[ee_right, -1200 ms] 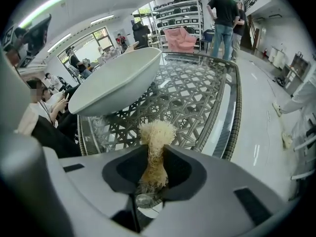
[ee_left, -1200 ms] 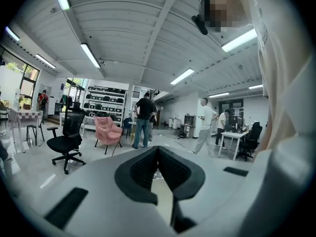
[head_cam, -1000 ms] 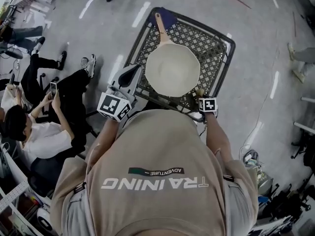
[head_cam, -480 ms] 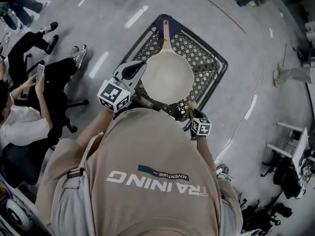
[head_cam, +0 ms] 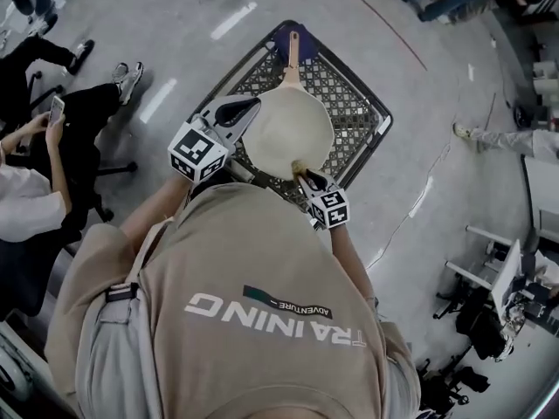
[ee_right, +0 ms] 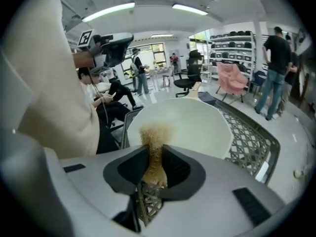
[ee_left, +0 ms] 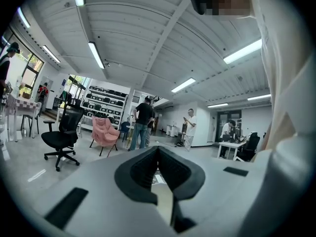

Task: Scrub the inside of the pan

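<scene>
Bystanders sit off the left edge of the lattice table (head_cam: 360,119). One seated person (head_cam: 31,206) holds a phone (head_cam: 57,108). Left gripper view, beyond the table: a black office chair (ee_left: 62,134), a pink chair (ee_left: 104,132), shelving (ee_left: 105,101) and a few people standing.

Obstruction: in the head view the operator's beige shirt (head_cam: 262,304) covers the table's near corner and hides both forearms below the marker cubes.

Pan (head_cam: 288,131): cream, sits mid-table. Its handle runs to the far corner, where it lies over a dark blue pad (head_cam: 281,35). The inside shows plain cream, same in the right gripper view.

Left gripper (head_cam: 251,105): at the pan's left rim, jaws drawn close. A thin cream strip of the pan's colour is pinched in the slit between them.

Right gripper (head_cam: 307,179): at the pan's near rim, angled down, fingers (ee_right: 180,169) clamped on a tan fibrous scrubber (ee_right: 155,149). The frayed tuft sticks out past the tips toward the pan's inside. Cannot tell whether the tuft touches the surface.
</scene>
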Available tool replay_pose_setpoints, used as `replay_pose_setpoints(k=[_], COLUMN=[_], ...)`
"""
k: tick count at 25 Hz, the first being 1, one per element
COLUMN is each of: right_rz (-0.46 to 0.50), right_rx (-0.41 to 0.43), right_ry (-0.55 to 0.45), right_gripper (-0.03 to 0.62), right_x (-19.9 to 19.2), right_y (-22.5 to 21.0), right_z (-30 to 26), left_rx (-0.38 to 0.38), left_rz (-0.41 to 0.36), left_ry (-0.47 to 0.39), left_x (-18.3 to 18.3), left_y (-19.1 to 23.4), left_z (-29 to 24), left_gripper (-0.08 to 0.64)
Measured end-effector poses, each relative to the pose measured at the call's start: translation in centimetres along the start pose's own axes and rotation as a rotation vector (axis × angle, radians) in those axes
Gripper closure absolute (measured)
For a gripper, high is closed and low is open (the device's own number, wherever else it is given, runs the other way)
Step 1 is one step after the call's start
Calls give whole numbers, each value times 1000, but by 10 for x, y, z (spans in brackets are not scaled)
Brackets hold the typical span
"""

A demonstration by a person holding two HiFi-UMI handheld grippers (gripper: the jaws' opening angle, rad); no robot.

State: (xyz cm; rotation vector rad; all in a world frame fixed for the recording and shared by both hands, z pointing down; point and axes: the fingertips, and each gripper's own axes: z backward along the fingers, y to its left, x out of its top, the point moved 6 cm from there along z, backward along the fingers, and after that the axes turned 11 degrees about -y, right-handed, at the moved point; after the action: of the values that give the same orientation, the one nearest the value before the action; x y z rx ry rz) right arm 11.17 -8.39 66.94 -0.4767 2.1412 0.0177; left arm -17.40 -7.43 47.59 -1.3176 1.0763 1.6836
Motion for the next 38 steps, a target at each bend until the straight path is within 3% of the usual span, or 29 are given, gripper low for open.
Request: replay_pose_setpoints(k=[8, 18, 23, 27, 32, 38], right_rz=[164, 471, 443, 312, 394, 365], right_rx=[218, 439, 474, 501, 499, 436], right_ry=[68, 114, 141, 155, 138, 106], right_gripper=[497, 497, 497, 502, 502, 502], right_x=[8, 21, 5, 5, 20, 27], right_y=[22, 37, 41, 42, 33, 23], right_z=[-59, -114, -137, -153, -175, -199], left_rx=[67, 173, 205, 218, 230, 208], left_rz=[-23, -54, -71, -61, -61, -60], left_ry=[14, 66, 86, 118, 117, 117], left_x=[-1, 6, 12, 19, 29, 36], left_y=[-4, -15, -15, -10, -6, -4], left_z=[23, 51, 55, 57, 49, 42], left_gripper=[543, 543, 543, 543, 543, 543])
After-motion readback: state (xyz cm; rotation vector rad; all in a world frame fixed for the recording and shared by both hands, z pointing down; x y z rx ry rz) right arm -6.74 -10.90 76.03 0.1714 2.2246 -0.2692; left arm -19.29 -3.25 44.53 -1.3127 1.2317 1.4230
